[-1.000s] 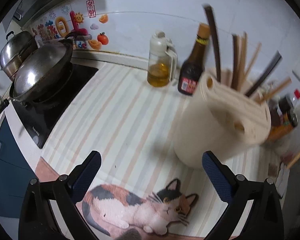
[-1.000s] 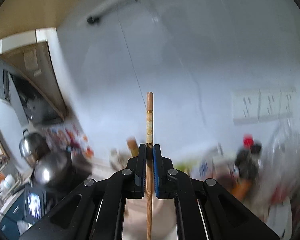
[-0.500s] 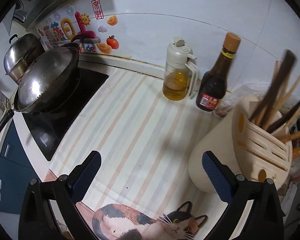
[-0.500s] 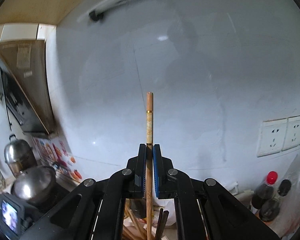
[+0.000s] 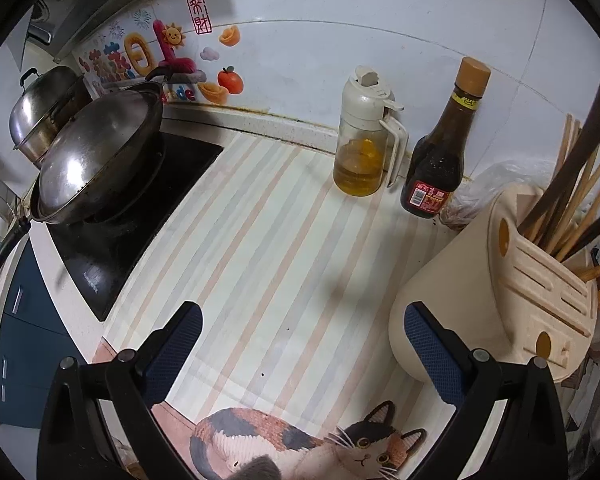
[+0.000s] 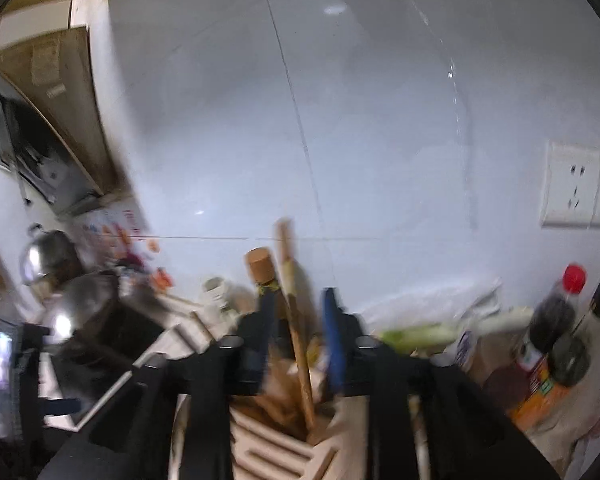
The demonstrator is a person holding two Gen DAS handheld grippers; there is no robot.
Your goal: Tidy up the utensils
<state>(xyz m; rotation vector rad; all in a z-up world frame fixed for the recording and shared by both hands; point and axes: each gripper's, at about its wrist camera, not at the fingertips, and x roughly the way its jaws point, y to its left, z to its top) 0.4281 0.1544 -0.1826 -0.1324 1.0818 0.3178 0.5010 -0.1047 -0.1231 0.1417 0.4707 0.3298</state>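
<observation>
**Chopstick dropped into the holder, right tongs let go**

Here we are over the cream plastic utensil holder (image 6: 284, 440), and the slim wooden chopstick (image 6: 296, 328) stands leaning in its open compartment among the other sticks, tip down, top pointing to 12 o'clock. The right gripper (image 6: 296, 320) has its blue pads spread either side of the stick, released, not pinching; half a second ago those pads were clamped tight on it, high against the bare wall. The picture is smeared with motion, so any light contact is hard to rule out.

By my reading this stick is light, rigid and smooth, apt to swivel in a pinch, so it is best taken on the upper shaft.

Over on the left, the left gripper (image 5: 300, 340) hangs wide apart and empty above the striped counter mat (image 5: 260, 248), holder (image 5: 500, 288) at 3 o'clock. That holder sits steadier and sharper than a second ago, when it was tipped and blurred.
</observation>
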